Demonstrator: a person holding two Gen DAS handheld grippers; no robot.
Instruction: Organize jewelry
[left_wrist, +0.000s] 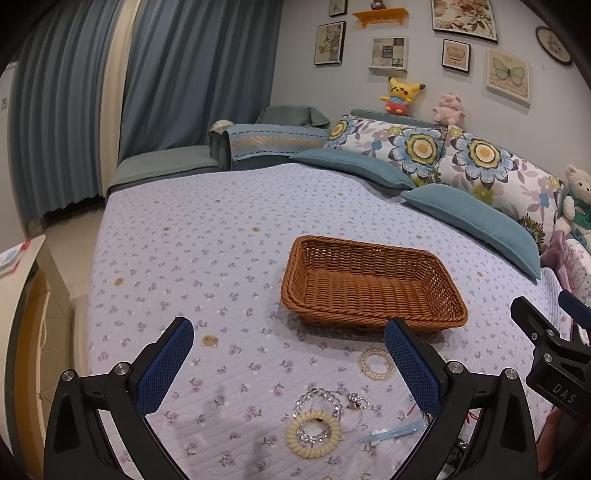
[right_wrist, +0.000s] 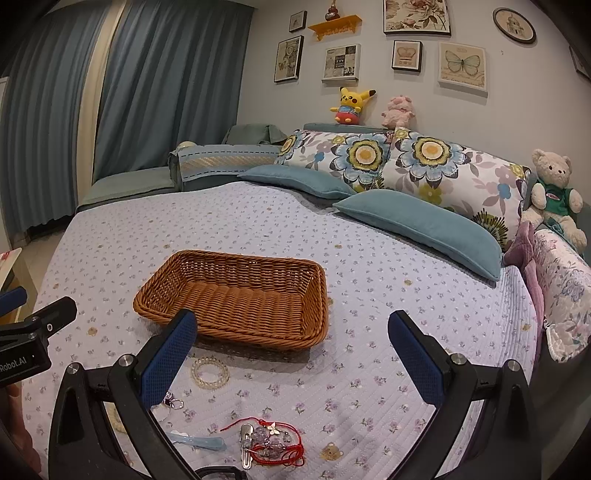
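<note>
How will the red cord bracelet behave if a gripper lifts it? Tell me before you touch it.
The red cord bracelet will probably go limp, since its thin string lies in loose loops on the bedspread. It is likely light. Its cord lies over a silver hair clip, which may come along.

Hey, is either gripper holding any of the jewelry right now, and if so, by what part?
Nothing is held. The left gripper and right gripper are both open and empty above the floral bedspread.
</note>
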